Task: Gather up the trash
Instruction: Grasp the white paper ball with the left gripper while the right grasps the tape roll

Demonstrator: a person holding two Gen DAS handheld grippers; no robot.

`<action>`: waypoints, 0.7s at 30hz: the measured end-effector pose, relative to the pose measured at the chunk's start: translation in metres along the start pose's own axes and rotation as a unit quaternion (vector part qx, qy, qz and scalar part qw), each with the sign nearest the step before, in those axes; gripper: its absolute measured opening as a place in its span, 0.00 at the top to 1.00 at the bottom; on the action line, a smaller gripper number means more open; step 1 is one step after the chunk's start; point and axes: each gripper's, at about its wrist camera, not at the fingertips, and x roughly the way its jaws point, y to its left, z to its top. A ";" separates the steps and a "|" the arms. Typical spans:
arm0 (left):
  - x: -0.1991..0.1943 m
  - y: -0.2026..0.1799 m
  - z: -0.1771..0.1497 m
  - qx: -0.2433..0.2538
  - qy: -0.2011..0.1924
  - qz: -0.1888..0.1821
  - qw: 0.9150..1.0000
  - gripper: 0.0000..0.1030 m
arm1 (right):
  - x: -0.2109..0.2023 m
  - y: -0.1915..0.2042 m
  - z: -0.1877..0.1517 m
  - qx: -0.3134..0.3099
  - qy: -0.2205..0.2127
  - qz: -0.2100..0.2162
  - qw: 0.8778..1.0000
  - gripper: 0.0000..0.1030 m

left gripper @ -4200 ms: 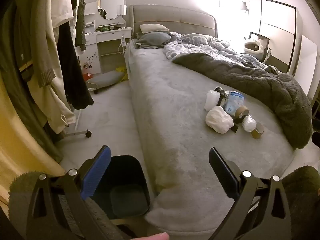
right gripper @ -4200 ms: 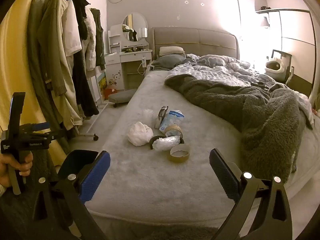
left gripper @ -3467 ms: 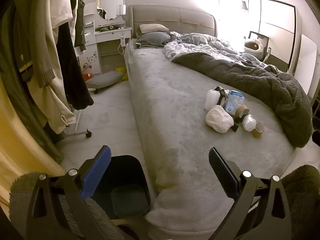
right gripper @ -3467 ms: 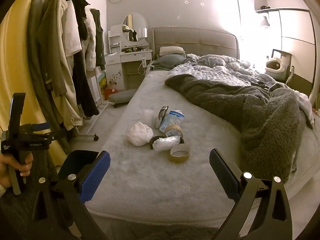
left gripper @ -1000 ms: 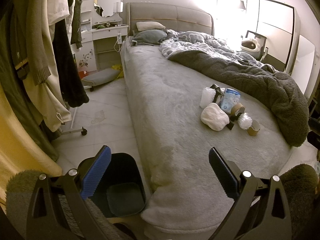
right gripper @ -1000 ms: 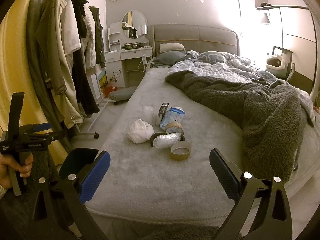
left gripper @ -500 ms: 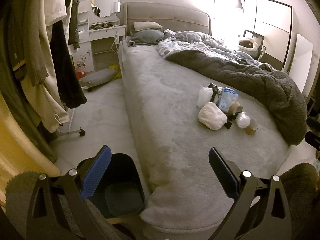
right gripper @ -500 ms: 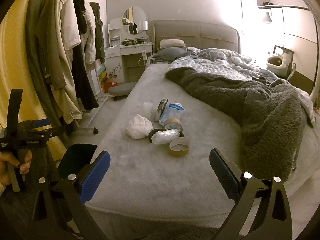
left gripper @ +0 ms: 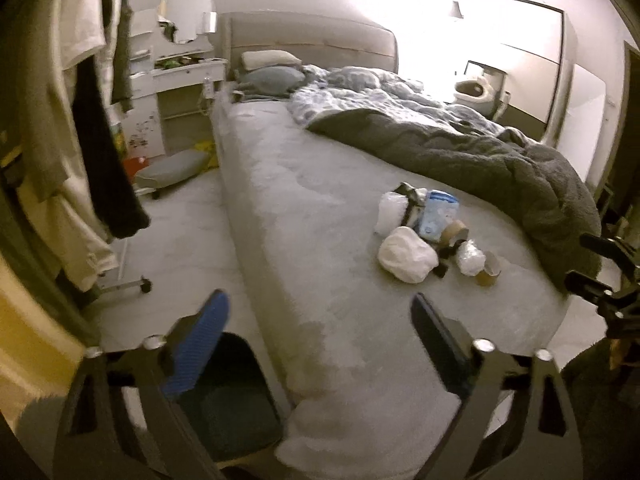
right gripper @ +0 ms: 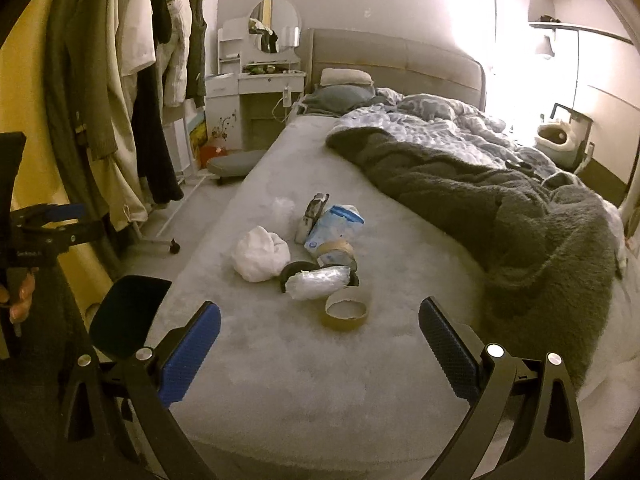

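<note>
A pile of trash lies on the grey bed (right gripper: pixel 280 380): a white crumpled wad (right gripper: pixel 260 254), a blue-and-white packet (right gripper: pixel 334 228), a clear plastic wrap (right gripper: pixel 318 282) and a brown tape roll (right gripper: pixel 346 312). My right gripper (right gripper: pixel 320 308) stands open just short of the tape roll, holding nothing. The left wrist view has the same wad (left gripper: pixel 406 254) and packet (left gripper: pixel 436 216) further off to the right. My left gripper (left gripper: pixel 318 312) hovers over the bed's near corner, its jaws closing with nothing between them. A dark bin (left gripper: pixel 228 396) stands on the floor below it.
A clothes rack (right gripper: pixel 132 120) full of coats lines the left wall, with its wheeled foot (right gripper: pixel 174 245) on the floor. A thick grey blanket (right gripper: pixel 500 216) covers the bed's right half. A white dressing table (right gripper: pixel 260 80) and a floor cushion (right gripper: pixel 234 168) are at the back.
Both hands have drifted toward the bed, so the trash pile sits a little nearer in the right wrist view. The left wrist picture is now blurred by motion.
</note>
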 end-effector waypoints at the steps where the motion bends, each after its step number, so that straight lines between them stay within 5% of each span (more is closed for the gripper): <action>1: 0.004 0.001 0.001 0.004 0.003 -0.002 1.000 0.20 | 0.003 -0.003 -0.001 0.000 0.001 0.003 1.000 0.03; 21: 0.123 -0.030 0.028 0.072 0.064 -0.125 0.988 0.40 | 0.104 -0.037 -0.008 -0.017 0.079 0.073 0.994 0.25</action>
